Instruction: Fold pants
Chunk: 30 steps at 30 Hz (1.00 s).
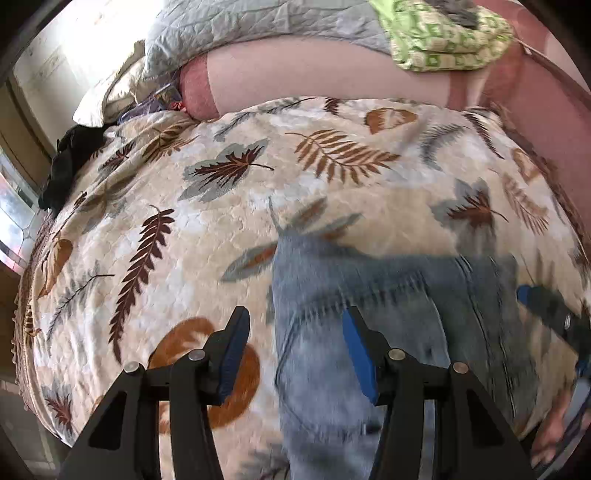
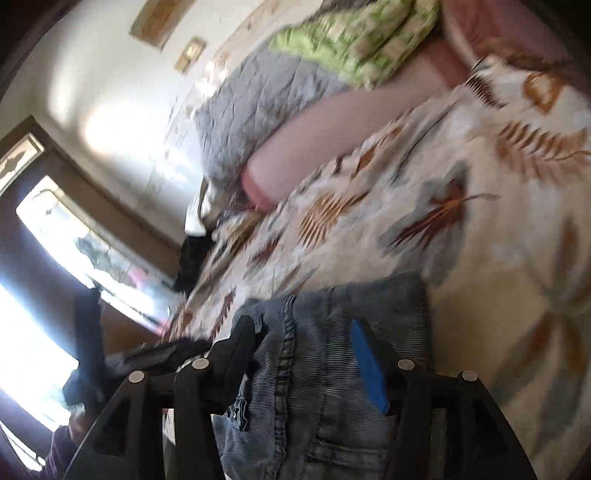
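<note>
- Jeans (image 1: 369, 314) lie on a leaf-print quilt (image 1: 207, 206) spread over a bed; the denim looks folded, its far edge running straight across the quilt.
- Left gripper (image 1: 295, 350) hangs above the jeans' left edge, jaws about half apart and grasping nothing: one blue pad sits over denim, the other over bare quilt. Whether either fingertip touches cloth cannot be told through the blur.
- Right gripper (image 2: 303, 354) stands released over the jeans (image 2: 332, 369), jaws roughly half apart. A seamed fold of denim lies between its fingers (image 2: 369, 365), but the pads do not press it; the left finger is close against the fold's edge.
- In the left wrist view the right gripper (image 1: 546, 310) shows at the jeans' right side as a blurred blue-and-black shape, with a hand (image 1: 554, 424) below it.
- In the right wrist view the left gripper (image 2: 147, 354) is a dark blur at the bed's left edge.
- Past the quilt lie a pink bolster (image 1: 314, 81), a grey quilted pillow (image 1: 240, 33) and a green patterned cushion (image 1: 443, 40).
- Dark cloth (image 1: 66, 166) is heaped at the quilt's far left corner, with pale bedding (image 1: 107, 99) behind it.
- Nothing lies on the quilt between the grippers and the jeans.
</note>
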### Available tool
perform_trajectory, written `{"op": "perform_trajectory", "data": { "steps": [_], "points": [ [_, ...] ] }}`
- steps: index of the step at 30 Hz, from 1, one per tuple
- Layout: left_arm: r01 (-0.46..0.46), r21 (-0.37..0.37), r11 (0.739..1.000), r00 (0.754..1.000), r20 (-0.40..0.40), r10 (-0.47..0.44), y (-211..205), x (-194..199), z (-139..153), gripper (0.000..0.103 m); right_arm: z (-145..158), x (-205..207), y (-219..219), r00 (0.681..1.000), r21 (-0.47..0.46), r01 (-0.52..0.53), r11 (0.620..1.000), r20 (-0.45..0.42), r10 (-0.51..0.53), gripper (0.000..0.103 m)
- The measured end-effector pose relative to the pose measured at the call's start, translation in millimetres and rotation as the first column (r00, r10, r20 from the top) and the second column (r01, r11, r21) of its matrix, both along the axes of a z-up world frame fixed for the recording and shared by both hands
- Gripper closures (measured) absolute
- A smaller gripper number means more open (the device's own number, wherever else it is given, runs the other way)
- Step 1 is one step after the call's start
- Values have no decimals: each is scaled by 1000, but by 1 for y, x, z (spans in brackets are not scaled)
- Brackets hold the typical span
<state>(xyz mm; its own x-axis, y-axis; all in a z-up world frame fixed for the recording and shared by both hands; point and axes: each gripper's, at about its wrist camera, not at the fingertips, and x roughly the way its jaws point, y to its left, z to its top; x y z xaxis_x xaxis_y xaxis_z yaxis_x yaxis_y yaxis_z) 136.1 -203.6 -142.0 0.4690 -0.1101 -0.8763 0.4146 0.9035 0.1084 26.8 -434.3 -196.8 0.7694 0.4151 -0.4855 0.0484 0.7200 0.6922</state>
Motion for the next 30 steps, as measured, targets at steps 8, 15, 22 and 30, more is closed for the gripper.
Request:
{"op": "perform_trajectory", "data": {
  "steps": [8,15,22,30],
  "points": [
    [-29,110,993,993,-108,41,-26,36,-58,45,-52,45,-2,978,-39,-13,999,-207,5,45],
    [-52,140,989,996,-63,62,-19,29,-54,32,-47,24,-19,988,34,-11,999,-156,16,45],
    [27,-25,999,1000,2,-27,14,-45,-10,33,-7,-29,-8,996,-18,-88,996,-28,88,45],
    [63,27,998,992,-109,-60,34,-88,-50,32,-31,-58,40,976,-102,-158,982,-165,140,45]
  ]
}}
